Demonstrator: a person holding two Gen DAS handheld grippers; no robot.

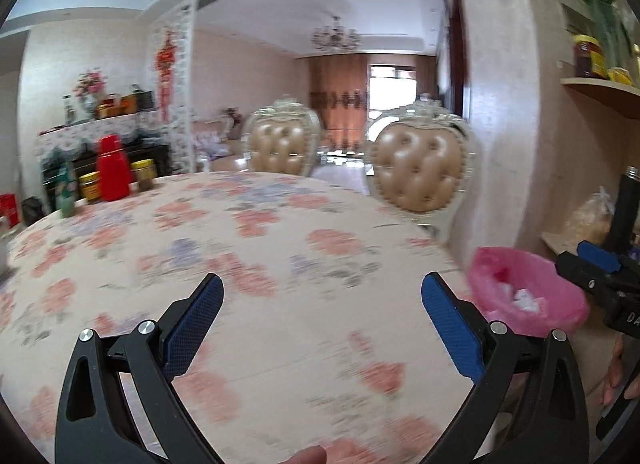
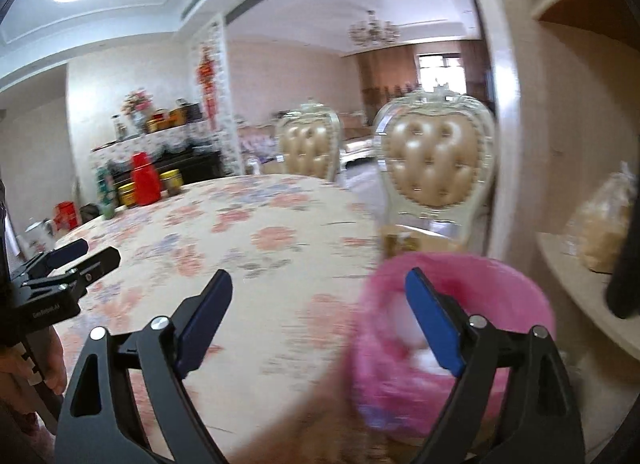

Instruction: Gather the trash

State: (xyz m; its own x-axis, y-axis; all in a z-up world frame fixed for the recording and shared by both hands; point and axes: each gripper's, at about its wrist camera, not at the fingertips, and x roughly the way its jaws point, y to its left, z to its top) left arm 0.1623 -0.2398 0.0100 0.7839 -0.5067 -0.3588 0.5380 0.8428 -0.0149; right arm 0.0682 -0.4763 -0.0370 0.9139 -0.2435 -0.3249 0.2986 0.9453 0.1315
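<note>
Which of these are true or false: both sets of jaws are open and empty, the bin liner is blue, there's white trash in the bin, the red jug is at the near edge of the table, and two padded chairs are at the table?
1. Both the left gripper and the right gripper have open jaws with nothing between them. True.
2. The bin liner is blue. False: it is pink.
3. White crumpled trash lies inside the bin. True.
4. The red jug stands at the near edge of the table. False: it stands at the far left edge, among jars.
5. Two padded chairs stand at the table's far side. True.
</note>
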